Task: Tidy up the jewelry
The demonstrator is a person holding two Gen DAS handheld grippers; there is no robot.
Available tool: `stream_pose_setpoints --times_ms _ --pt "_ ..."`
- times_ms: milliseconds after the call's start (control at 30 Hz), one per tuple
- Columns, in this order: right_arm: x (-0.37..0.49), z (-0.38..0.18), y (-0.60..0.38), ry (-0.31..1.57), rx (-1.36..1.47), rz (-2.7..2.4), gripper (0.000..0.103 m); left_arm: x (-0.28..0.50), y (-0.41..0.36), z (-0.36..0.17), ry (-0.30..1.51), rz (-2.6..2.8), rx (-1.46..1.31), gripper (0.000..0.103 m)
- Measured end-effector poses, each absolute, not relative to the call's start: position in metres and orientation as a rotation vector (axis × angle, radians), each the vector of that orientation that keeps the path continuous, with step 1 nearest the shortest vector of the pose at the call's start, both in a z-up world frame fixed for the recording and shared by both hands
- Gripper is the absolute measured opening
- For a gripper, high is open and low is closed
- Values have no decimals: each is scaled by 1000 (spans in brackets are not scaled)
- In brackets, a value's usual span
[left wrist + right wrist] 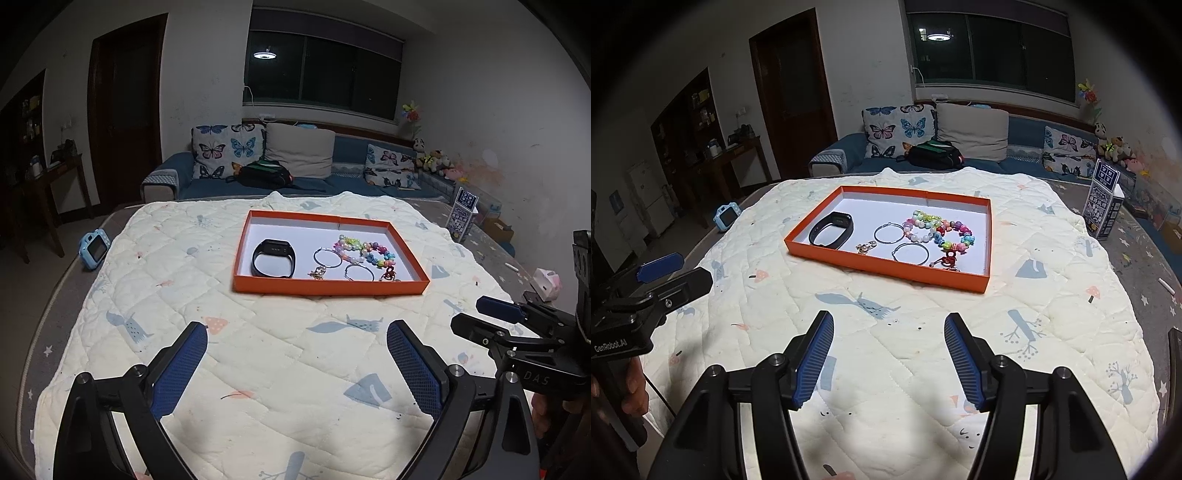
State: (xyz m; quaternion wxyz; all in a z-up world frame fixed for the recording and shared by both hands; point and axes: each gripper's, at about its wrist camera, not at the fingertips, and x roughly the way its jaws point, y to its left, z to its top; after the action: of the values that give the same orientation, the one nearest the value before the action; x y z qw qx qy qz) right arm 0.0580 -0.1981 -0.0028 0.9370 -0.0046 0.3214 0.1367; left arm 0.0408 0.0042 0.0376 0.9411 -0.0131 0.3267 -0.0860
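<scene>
An orange tray [328, 288] [886, 267] with a white floor lies on the quilted bed cover. In it are a black smartwatch [274, 257] [832, 229], two silver hoop earrings [327, 257] [889, 232], a colourful bead bracelet [364, 253] [938, 229], a small gold charm [317, 273] [866, 246] and a red charm [388, 274] [948, 258]. My left gripper [297, 332] is open and empty, short of the tray's near edge. My right gripper [889, 323] is open and empty, also short of the tray. Each gripper shows at the side of the other's view.
A cream quilt [258, 369] covers the bed. A blue toy camera [93, 250] lies off its left edge. A blue-and-white carton [1106, 210] stands at the right. A small pink-and-white object [548, 282] lies at the right. A sofa with pillows and a black bag [264, 173] is behind.
</scene>
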Motion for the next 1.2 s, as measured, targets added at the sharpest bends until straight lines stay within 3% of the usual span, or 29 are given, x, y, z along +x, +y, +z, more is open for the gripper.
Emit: stream_pose_setpoints --times_ms 1200 --pt "59 -2 -199 657 -3 295 71 45 6 26 698 -156 -23 103"
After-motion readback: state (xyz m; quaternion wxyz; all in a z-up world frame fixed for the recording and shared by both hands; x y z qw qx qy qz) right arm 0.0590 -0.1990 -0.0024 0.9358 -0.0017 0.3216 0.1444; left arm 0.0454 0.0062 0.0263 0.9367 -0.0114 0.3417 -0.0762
